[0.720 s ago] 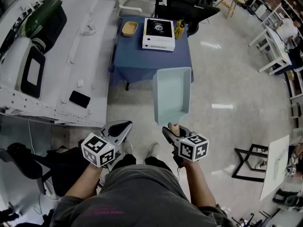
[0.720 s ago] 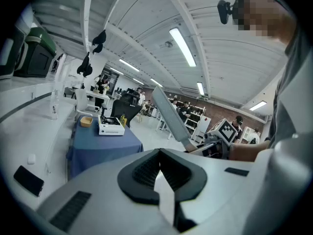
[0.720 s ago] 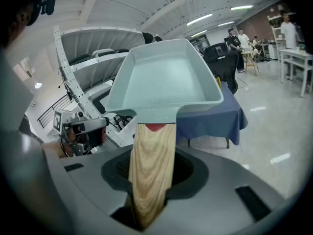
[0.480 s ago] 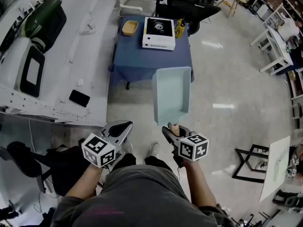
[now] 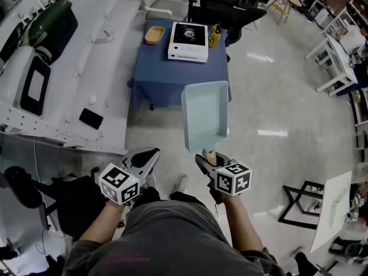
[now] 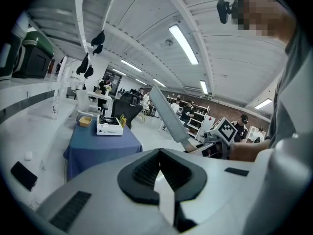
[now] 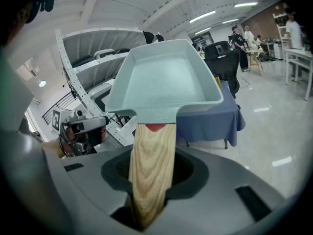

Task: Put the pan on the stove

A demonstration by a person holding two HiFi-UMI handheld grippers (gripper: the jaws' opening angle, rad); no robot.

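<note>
Since a moment ago the blue tabletop [image 5: 172, 76] and the portable gas stove [image 5: 188, 41] have slid a little up and to the left in the head view. The pan [image 5: 204, 115] has drifted slightly left as well.

The right tool [image 5: 206, 157] is clamped on the pan's wooden handle [image 7: 148, 170], which runs back between its jaws. The pale teal, rectangular pan juts forward from it. It is held in the air above the floor [image 5: 270, 96], on the near side of the tabletop and well apart from the stove.

The stove sits at the tabletop's far side, between a yellow dish [image 5: 153, 35] and a yellow bottle [image 5: 214, 35].

The left tool [image 5: 145, 156] has its jaws together with nothing between them, and is held beside the right tool, below and left of the pan in the head view.
</note>
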